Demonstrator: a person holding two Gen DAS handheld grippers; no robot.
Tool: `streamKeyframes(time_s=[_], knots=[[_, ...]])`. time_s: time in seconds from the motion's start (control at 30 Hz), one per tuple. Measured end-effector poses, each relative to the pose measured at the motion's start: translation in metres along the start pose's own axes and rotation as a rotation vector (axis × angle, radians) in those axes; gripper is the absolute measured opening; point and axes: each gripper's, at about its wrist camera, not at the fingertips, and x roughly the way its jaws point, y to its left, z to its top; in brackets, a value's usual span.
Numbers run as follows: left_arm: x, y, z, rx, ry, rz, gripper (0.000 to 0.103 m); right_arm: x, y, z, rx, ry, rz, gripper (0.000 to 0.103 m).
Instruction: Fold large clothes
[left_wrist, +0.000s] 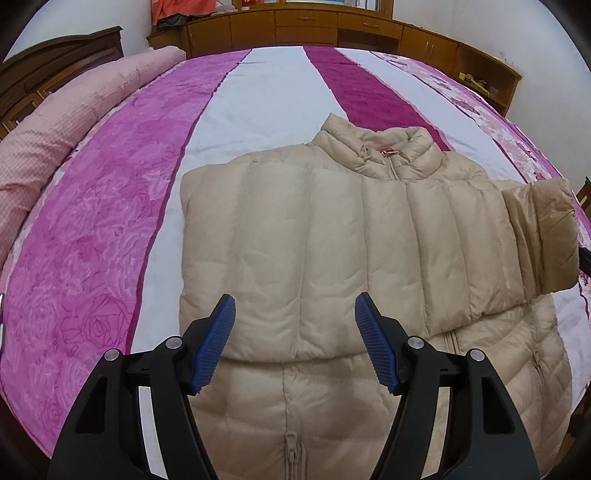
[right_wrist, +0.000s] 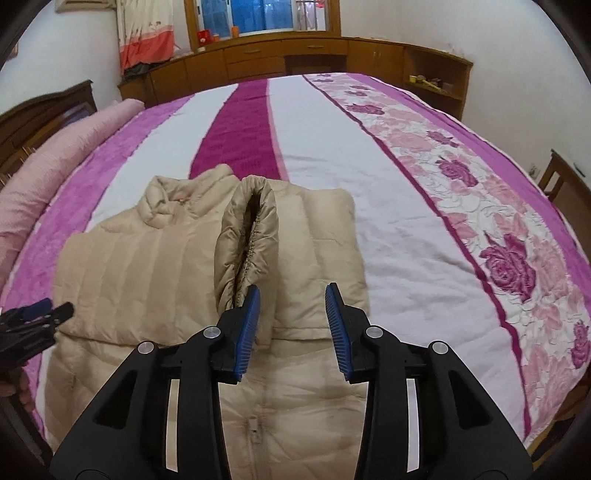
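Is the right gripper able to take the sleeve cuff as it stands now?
Probably yes. The right gripper is open, and the sleeve cuff stands just ahead of its left finger, with nothing between them; it needs only a small shift sideways.

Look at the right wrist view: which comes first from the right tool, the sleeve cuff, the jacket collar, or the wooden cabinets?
1. Sleeve cuff, just ahead of the right tool, slightly left.
2. Jacket collar, farther back, left.
3. Wooden cabinets, along the far wall beyond the bed.
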Motion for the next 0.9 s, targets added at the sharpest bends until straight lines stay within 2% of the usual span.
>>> streamKeyframes(time_s=[0.17, 0.4, 0.5, 0.6, 0.7, 0.77, 0.9], knots=[[0.015, -0.006, 0.006, 0.01, 0.011, 0.005, 0.066, -0.001, -0.003, 0.002, 0.058, -0.028, 0.021, 0.048], [0.031, -0.016, 0.01, 0.045, 0.03, 0.015, 0.066, -0.033, -0.001, 0.007, 0.085, -0.104, 0.076, 0.051], [0.037, -0.02, 0.013, 0.063, 0.03, 0.018, 0.066, -0.036, 0.004, 0.01, 0.058, -0.103, 0.111, 0.054], [0.041, -0.021, 0.016, 0.059, 0.027, 0.01, 0.073, -0.017, 0.011, 0.01, 0.005, -0.061, 0.116, 0.054], [0.047, -0.021, 0.018, 0.056, 0.027, 0.02, 0.075, 0.024, 0.009, 0.004, 0.026, 0.037, 0.173, 0.054], [0.05, -0.022, 0.019, 0.06, 0.029, 0.026, 0.075, 0.049, 0.009, 0.001, 0.025, 0.079, 0.149, 0.054], [0.057, -0.022, 0.021, 0.061, 0.02, 0.02, 0.077, 0.082, 0.01, -0.003, -0.018, 0.097, 0.107, 0.055]])
